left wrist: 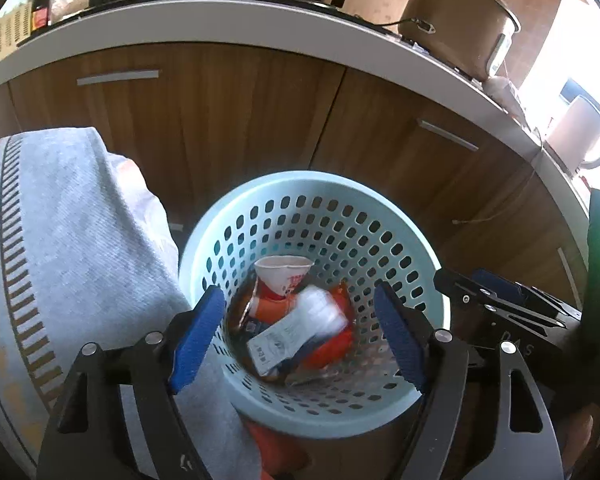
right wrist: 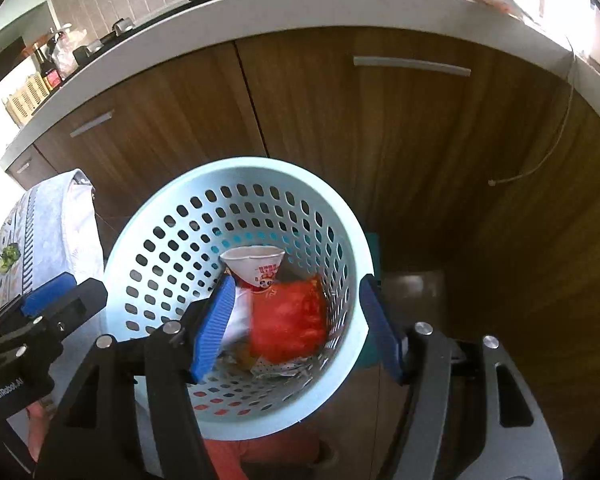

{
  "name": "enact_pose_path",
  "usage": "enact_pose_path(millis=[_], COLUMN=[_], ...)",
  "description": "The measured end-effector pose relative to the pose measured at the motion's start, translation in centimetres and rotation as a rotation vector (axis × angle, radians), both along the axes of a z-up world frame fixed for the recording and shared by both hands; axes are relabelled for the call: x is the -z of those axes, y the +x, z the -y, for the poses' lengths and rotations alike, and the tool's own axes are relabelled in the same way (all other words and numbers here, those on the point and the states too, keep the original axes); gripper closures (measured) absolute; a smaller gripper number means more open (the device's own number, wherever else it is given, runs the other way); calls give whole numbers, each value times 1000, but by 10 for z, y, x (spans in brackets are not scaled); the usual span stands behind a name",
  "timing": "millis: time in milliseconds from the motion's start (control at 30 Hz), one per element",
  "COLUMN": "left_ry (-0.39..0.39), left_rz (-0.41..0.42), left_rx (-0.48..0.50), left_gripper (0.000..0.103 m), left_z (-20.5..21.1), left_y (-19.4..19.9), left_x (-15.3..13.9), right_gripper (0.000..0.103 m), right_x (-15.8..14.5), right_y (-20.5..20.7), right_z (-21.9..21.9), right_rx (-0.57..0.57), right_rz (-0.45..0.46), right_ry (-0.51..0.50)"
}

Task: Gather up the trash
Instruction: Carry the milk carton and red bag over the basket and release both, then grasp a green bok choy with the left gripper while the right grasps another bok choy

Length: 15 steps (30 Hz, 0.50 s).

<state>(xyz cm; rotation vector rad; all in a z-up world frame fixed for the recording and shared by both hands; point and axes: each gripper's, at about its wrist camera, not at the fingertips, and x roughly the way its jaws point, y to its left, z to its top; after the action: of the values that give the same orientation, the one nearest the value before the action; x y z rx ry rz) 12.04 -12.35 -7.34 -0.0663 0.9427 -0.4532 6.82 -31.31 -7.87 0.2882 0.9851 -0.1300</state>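
Note:
A pale blue perforated basket (left wrist: 300, 178) stands on the floor before the cabinets, directly under both grippers. Inside lie a crushed white paper cup (left wrist: 284, 272), a blurred white piece (left wrist: 320, 312), a printed white wrapper (left wrist: 274, 346) and a red wrapper (left wrist: 340, 344). My left gripper (left wrist: 300, 336) hangs open over the basket with nothing pressed between its blue pads. In the right wrist view the basket (right wrist: 236, 164) holds the cup (right wrist: 256, 266) and a blurred red wrapper (right wrist: 288, 320); my right gripper (right wrist: 296, 332) is open above them, its pads apart from the wrapper. The left gripper (right wrist: 66, 292) shows beside it.
Brown cabinet doors (left wrist: 220, 120) and a grey counter edge (left wrist: 180, 28) rise behind the basket, with a stove, a brown pot (left wrist: 456, 20) and a kettle (left wrist: 580, 136) on top. A cloth-covered table (left wrist: 60, 240) crowds the left. The right gripper (left wrist: 480, 282) is close on the right.

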Motion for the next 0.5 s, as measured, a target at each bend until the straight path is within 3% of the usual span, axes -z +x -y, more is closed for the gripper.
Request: enact_pose_path(millis=[300,500], left_ry=[-30,-60], left_rz=[42,114], left_rx=[-27,-82], left_gripper=[28,29], left_z=[-26,-82], left_y=[-13,-38], left_x=[-19,-46], right_gripper=[42,43], right_x=[-21,-57], right_y=[0,-2], right_z=[-16,-61], right_rx=[-36,-136], right_rz=[54,157], right_ry=[17,24])
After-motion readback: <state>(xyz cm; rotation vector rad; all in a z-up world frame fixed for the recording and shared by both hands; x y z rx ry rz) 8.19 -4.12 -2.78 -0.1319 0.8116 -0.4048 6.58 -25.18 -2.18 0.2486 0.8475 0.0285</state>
